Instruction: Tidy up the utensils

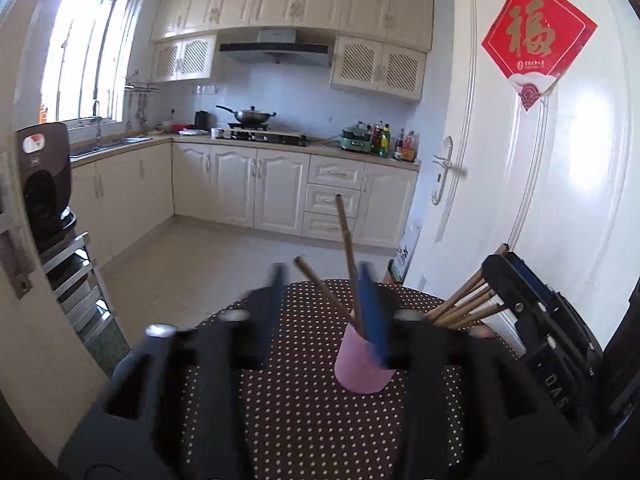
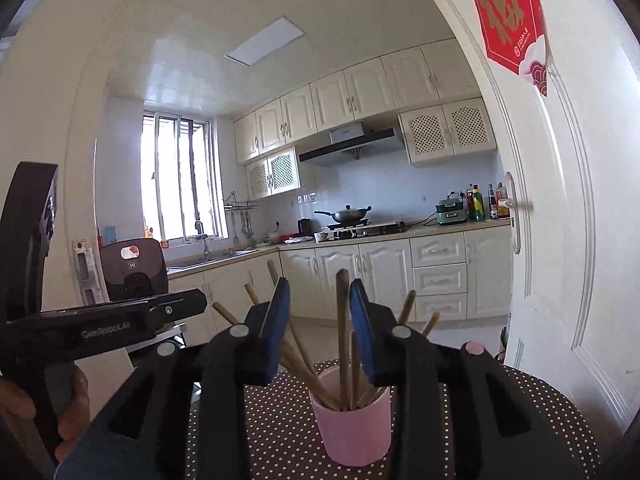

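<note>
A pink cup (image 1: 362,364) stands on a brown dotted tablecloth (image 1: 300,408) and holds several wooden chopsticks (image 2: 342,332). My left gripper (image 1: 322,280) is open in front of the cup; one upright chopstick (image 1: 347,240) rises beside its right blue pad. My right gripper (image 2: 320,288) is open over the pink cup (image 2: 352,428), with one upright chopstick between its pads, closer to the right one. In the left wrist view the right gripper (image 1: 504,276) sits at the right, and a fan of chopsticks (image 1: 464,308) leans toward its jaws.
A white door (image 1: 540,184) with a red paper sign stands close on the right. A dark cooker (image 1: 44,184) sits on a metal rack at the left. A hand (image 2: 72,404) holds the left gripper (image 2: 196,304). Kitchen counters lie beyond the table's far edge.
</note>
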`<state>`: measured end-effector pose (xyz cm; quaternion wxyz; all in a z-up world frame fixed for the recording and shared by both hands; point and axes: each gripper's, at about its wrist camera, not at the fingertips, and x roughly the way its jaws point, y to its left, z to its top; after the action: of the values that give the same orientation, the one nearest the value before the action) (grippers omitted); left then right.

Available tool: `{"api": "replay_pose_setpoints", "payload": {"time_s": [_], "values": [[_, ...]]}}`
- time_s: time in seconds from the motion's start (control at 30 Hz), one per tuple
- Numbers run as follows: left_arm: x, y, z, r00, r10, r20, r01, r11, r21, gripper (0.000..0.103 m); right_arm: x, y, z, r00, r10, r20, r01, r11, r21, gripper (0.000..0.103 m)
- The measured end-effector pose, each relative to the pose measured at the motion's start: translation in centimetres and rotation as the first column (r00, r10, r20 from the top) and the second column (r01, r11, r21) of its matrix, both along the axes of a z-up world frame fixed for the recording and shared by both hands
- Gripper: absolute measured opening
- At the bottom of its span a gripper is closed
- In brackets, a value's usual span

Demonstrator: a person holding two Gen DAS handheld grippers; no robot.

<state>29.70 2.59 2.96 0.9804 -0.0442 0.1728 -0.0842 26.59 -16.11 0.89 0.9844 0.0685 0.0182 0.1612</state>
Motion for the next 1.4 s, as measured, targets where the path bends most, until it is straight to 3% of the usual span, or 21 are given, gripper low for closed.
{"api": "replay_pose_setpoints", "payload": {"time_s": [0.13,0.4,0.53,0.87,1.0,1.13,1.4], "values": [[-2.2,0.2,0.0,1.0,0.015,0.014,-0.015,1.0,0.026,0.054,-2.0,-0.2,0.4,1.0,-0.002,-0.01,0.002,1.0,0.01,0.04],[-7.8,0.5,-0.8,0.999,0.021,0.029,-0.022,0.998,0.052,0.077,-6.7,-0.3,-0.7,0.997,-0.012,-0.082,0.013,1.0,0.012,0.049],[-11.2,0.4,-1.4,0.998,0.029,0.054,-0.032,0.997,0.073,0.087,-9.6,0.1,-1.4,0.993,-0.036,-0.11,0.035,0.999,-0.019,0.061],[-18.4,1.0,-2.8,0.992,0.108,0.072,-0.115,0.988,0.103,0.09,-16.6,1.0,-1.8,0.986,-0.124,-0.109,0.115,0.99,-0.082,0.084],[-21.0,1.3,-3.1,0.993,0.08,0.083,-0.086,0.994,0.063,0.09,-18.7,1.3,-2.4,0.984,-0.134,-0.116,0.122,0.987,-0.102,0.088],[-23.0,0.7,-3.4,0.991,0.084,0.099,-0.093,0.992,0.084,0.09,-20.4,1.1,-2.8,0.987,-0.101,-0.128,0.093,0.993,-0.07,0.09],[-25.6,0.6,-3.1,0.986,0.078,0.145,-0.09,0.993,0.071,0.091,-23.8,1.4,-2.5,0.985,-0.166,-0.047,0.16,0.98,-0.118,0.093]]}}
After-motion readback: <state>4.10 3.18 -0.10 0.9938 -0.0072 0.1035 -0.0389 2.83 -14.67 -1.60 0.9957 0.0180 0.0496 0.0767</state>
